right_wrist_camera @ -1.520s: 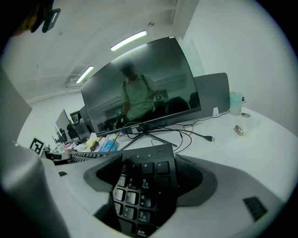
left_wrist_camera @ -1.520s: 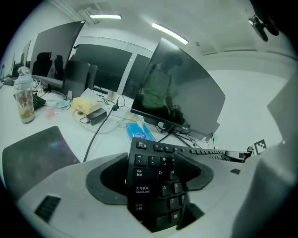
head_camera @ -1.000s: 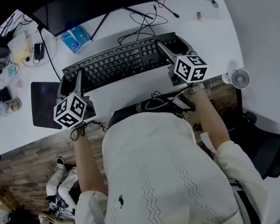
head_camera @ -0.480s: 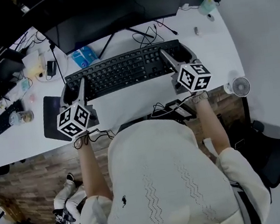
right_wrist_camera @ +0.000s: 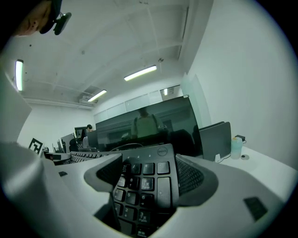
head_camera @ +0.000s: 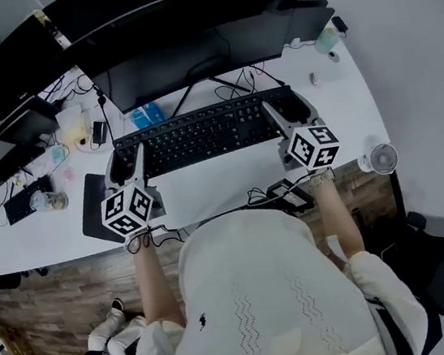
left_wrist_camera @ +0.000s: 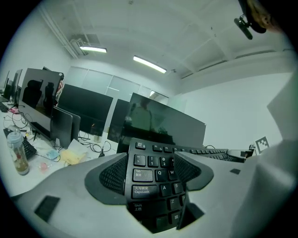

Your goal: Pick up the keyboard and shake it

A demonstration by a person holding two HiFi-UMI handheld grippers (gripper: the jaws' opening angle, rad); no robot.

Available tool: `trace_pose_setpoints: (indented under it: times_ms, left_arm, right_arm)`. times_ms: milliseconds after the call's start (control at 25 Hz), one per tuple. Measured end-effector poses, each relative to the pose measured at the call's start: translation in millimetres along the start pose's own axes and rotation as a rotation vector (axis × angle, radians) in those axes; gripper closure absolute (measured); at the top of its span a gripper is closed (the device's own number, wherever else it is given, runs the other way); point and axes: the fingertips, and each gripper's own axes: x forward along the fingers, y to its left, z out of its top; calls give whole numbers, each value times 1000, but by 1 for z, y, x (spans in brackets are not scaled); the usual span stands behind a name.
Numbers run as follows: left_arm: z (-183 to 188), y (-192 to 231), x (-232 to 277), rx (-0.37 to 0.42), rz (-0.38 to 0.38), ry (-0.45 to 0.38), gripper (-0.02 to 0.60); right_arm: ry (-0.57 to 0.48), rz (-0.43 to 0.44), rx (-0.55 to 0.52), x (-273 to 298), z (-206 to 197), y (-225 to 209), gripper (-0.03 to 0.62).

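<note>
The black keyboard (head_camera: pixel 203 132) lies with its long axis running left to right across the person, parallel to the near edge of the white tabletop (head_camera: pixel 223 185) and just in front of the big monitor (head_camera: pixel 187 46). Neither arm has to reach for it, as each one has an end. The left claw (head_camera: pixel 126 163) is clamped on the short end with the Tab and Caps Lock keys. In the left gripper view those keys (left_wrist_camera: pixel 148 175) sit wedged between the two grey jaws, which press the front and back edges. The right claw (head_camera: pixel 288 111) is clamped the same way on the number-pad end, and the right gripper view shows the pad keys (right_wrist_camera: pixel 145 182) filling the gap between its jaws.

With the board spanning straight from one claw to the other, I judge that the shake turns on both ends rising and dropping together, or the board will twist in the grips. From overhead I cannot tell whether its underside is clear of the tabletop.

As for containers, a clear bottle (head_camera: pixel 45 201) stands well off to the left among cables and holds something I cannot make out. A pale capped cup (head_camera: pixel 324 40) stands at the far right corner, its contents hidden. A blue tissue pack (head_camera: pixel 144 114) lies just behind the keyboard's left part.
</note>
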Motion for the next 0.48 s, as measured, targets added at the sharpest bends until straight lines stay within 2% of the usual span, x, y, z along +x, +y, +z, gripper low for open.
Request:
trace_pose_setpoints:
  times_ms: [480]
  left_arm:
    - [64, -16, -4, 44, -40, -137, 279]
  right_arm:
    - [-136, 13, -50, -9, 67, 14, 246]
